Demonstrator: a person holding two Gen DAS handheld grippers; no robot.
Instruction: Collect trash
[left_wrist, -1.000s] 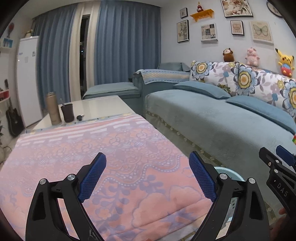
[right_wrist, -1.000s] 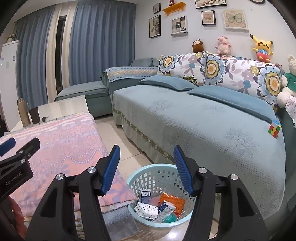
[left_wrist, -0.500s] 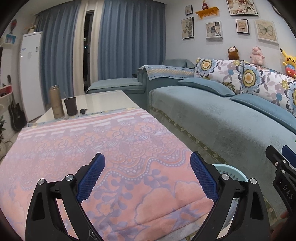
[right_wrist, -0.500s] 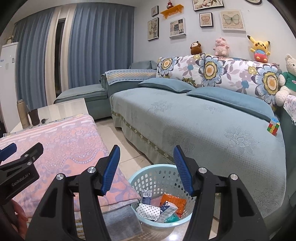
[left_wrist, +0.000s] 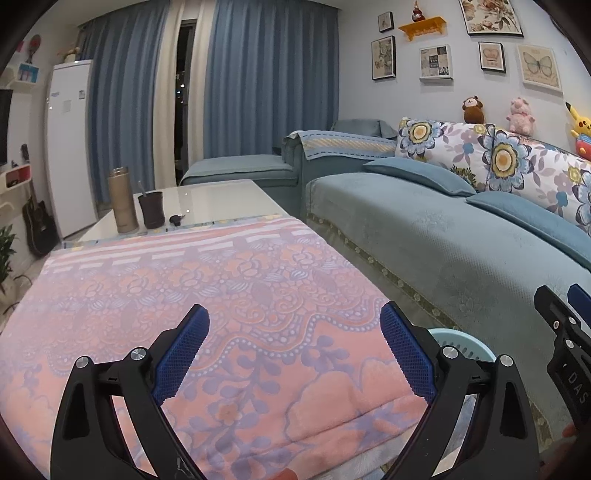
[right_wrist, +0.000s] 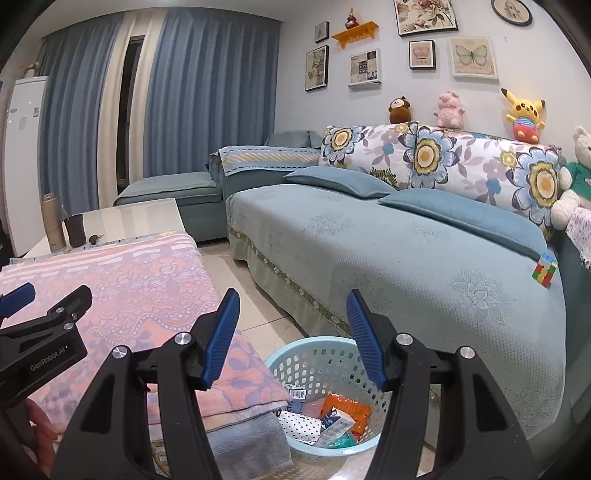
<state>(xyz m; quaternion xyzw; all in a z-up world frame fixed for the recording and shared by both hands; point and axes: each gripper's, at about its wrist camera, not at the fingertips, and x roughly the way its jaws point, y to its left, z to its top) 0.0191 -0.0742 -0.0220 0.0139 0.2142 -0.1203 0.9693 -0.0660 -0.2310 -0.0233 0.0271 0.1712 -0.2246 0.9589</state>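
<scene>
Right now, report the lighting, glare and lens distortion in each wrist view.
Left wrist view: dim, bluish indoor light; the glossy white coffee table reflects pale glare; fisheye bends the blue curtains and darkens the corners. Right wrist view: brighter; the floral sofa back curves with distortion; the light blue plastic basket and open right gripper look sharp.
</scene>
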